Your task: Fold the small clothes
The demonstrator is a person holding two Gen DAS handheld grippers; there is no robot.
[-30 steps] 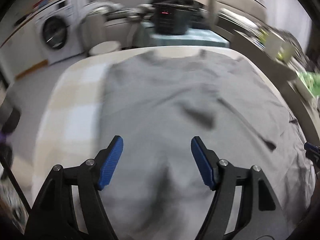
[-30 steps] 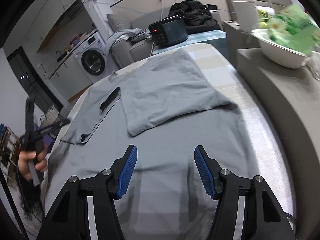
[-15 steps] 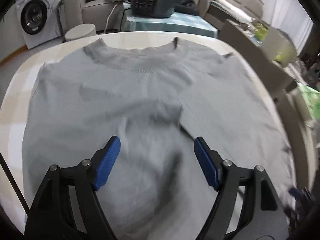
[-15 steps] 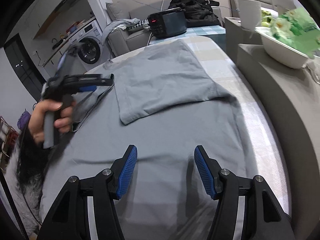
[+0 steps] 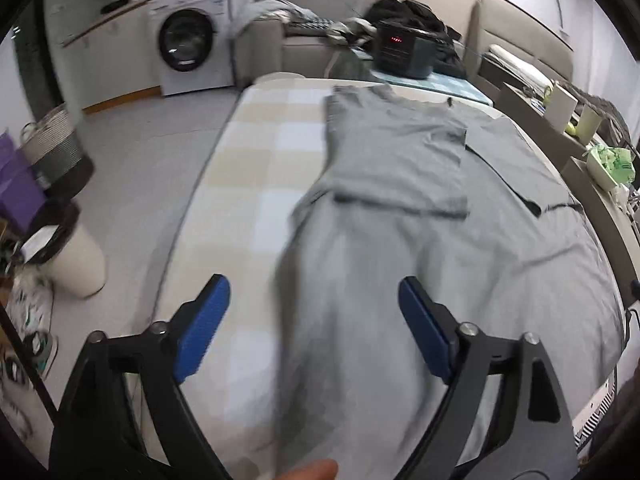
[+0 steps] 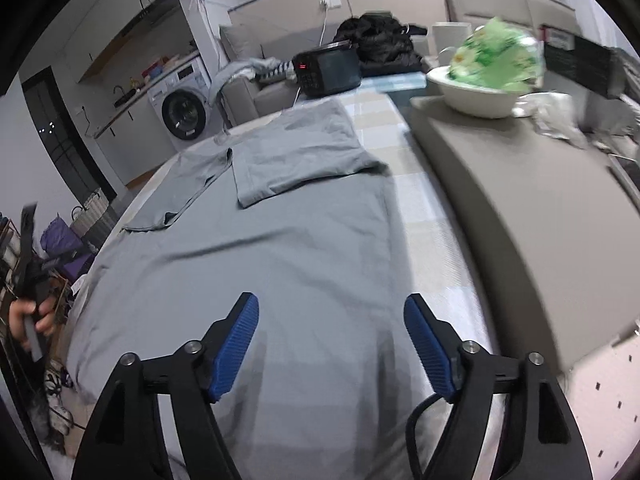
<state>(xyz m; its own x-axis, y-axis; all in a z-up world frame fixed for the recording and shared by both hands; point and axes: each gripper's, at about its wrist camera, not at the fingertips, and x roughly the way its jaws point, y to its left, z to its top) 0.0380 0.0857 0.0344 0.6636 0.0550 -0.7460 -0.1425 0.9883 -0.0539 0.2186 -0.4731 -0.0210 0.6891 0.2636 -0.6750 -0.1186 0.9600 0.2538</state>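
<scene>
Plainly, both tongs stand wide open and hold nothing. The left tongs (image 5: 314, 326) hover above the grey T-shirt (image 5: 420, 240), their blue fingertips (image 5: 204, 320) spread far apart: the left one hangs over the bare checked cloth of the desk (image 5: 256, 168), the right one over the shirt's body. Whether either pad touches the fabric cannot be told, as the near part of that view is blurred. The right tongs (image 6: 331, 344) are likewise spread wide, both blue pads over the lower body of the shirt (image 6: 280, 248), with nothing between them.

The shirt lies flat on the desk, its long axis running away from both cameras toward the far end, where a black appliance with a red display (image 6: 326, 68) stands. In the right wrist view one sleeve and side panel is folded inward across the chest, forming a neat rectangle (image 6: 296, 152) toward the far right; the other sleeve (image 6: 188, 184) lies spread out flat to the left, near the desk's edge. The hem end lies nearest the tongs, with a few shallow creases running across the body.

At the left edge of the right wrist view, a hand (image 6: 30, 320) grips the handle of the other tool beside the desk. A white bowl (image 6: 476, 96) sits on the beige ledge to the right.
</scene>
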